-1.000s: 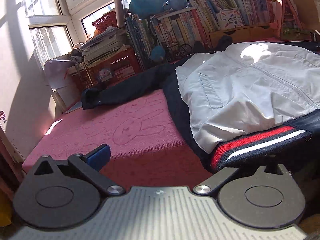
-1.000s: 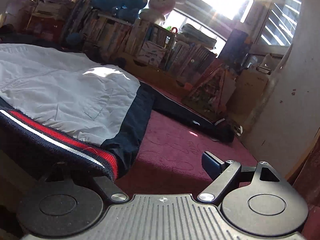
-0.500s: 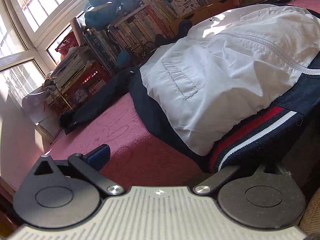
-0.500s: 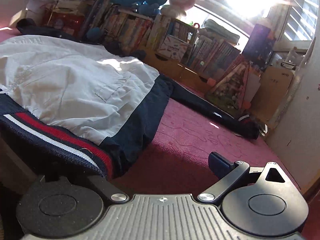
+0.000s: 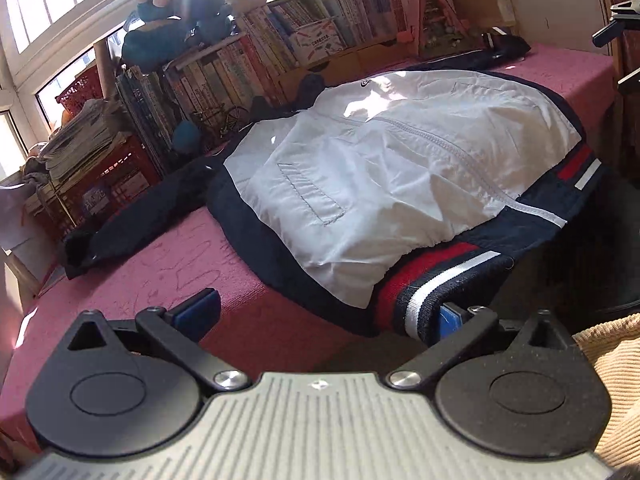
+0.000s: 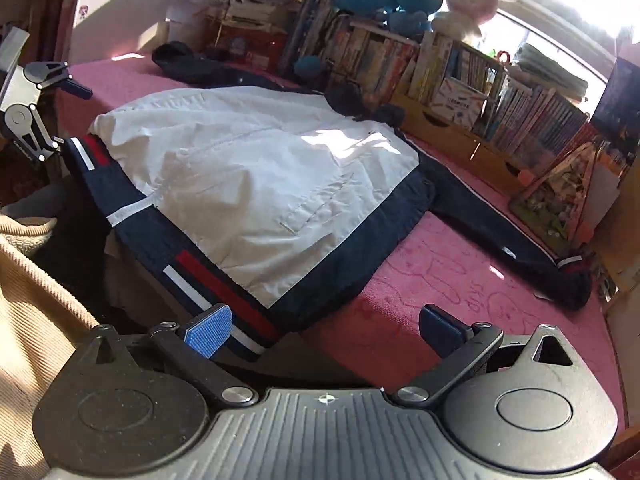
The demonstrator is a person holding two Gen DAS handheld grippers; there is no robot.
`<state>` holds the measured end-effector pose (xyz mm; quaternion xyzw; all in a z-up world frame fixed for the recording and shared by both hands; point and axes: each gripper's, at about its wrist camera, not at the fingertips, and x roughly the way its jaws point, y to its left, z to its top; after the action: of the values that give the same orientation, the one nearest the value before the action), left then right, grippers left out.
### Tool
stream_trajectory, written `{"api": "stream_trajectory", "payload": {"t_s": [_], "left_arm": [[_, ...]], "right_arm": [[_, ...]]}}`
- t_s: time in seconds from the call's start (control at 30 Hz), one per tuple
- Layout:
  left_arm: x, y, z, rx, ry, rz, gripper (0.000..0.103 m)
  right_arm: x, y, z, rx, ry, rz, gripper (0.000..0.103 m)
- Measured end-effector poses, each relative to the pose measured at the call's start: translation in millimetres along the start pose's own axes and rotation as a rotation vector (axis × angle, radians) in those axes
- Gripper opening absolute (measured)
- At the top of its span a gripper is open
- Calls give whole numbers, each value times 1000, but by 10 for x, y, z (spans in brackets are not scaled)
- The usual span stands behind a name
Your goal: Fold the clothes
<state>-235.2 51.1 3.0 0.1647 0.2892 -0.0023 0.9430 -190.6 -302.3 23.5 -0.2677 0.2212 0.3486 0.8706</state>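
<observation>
- The jacket (image 5: 384, 176), white front panels on a navy body, lies spread front-up on the pink-covered bed (image 5: 168, 264); its striped hem (image 5: 436, 280) hangs over the bed's near edge.
- One navy sleeve (image 5: 132, 220) stretches toward the bed's far left corner, the other sleeve (image 6: 512, 240) toward its far right corner, so the garment lies unfolded.
- The left gripper (image 5: 320, 312) sits at the near edge with its jaws spread wide and nothing between them; its right pad is just beside the hem, whether touching I cannot tell.
- The right gripper (image 6: 324, 328) is likewise released, jaws wide apart, its left pad close over the striped hem (image 6: 216, 284).
- Risk, as I judge it: the hem already overhangs, so a pull toward the near edge could drag the slippery shell off the bed.
- Closing on the thick ribbed hem alone may catch only the top layer, letting the back panel sag and the fold go crooked.
- The puffed front holds air and creases; folding without flattening would trap bulges.
- Sleeves reach near the books (image 6: 452, 80) along the far edge, so a sweeping lift could snag them.
</observation>
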Motion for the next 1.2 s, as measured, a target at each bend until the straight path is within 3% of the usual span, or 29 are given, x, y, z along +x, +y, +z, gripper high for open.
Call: {"api": "stream_trajectory", "payload": {"t_s": [0.13, 0.23, 0.27, 0.37, 0.5, 0.67, 0.8, 0.87, 1.0, 1.1, 1.2], "left_arm": [[-38, 235, 154, -206, -29, -180, 103], [1, 137, 133, -207, -23, -213, 103], [36, 33, 102, -167, 8, -188, 103], [96, -182, -13, -40, 78, -91, 103], [25, -166, -253, 88, 120, -31, 103], [-48, 312, -198, 9, 71, 26, 103], [53, 410, 76, -46, -33, -43, 103], [169, 274, 249, -13, -90, -73, 103], [482, -102, 479, 96, -155, -187, 103], [660, -261, 508, 161, -139, -211, 103], [701, -171, 431, 170, -95, -208, 103]], "right_arm": [[166, 156, 415, -54, -165, -10, 101], [562, 548, 689, -139, -262, 64, 101], [677, 662, 731, -169, -267, 79, 100], [889, 769, 675, -254, -224, 71, 98], [1144, 867, 577, -355, -155, 60, 96], [1043, 346, 139, -327, 38, -21, 97], [945, 25, 12, -216, 91, -56, 96], [874, 53, 75, -222, 88, -58, 92], [630, 454, 412, -379, -39, 64, 88], [770, 766, 645, -502, -108, 172, 88], [1089, 914, 682, -575, -96, 219, 85]]}}
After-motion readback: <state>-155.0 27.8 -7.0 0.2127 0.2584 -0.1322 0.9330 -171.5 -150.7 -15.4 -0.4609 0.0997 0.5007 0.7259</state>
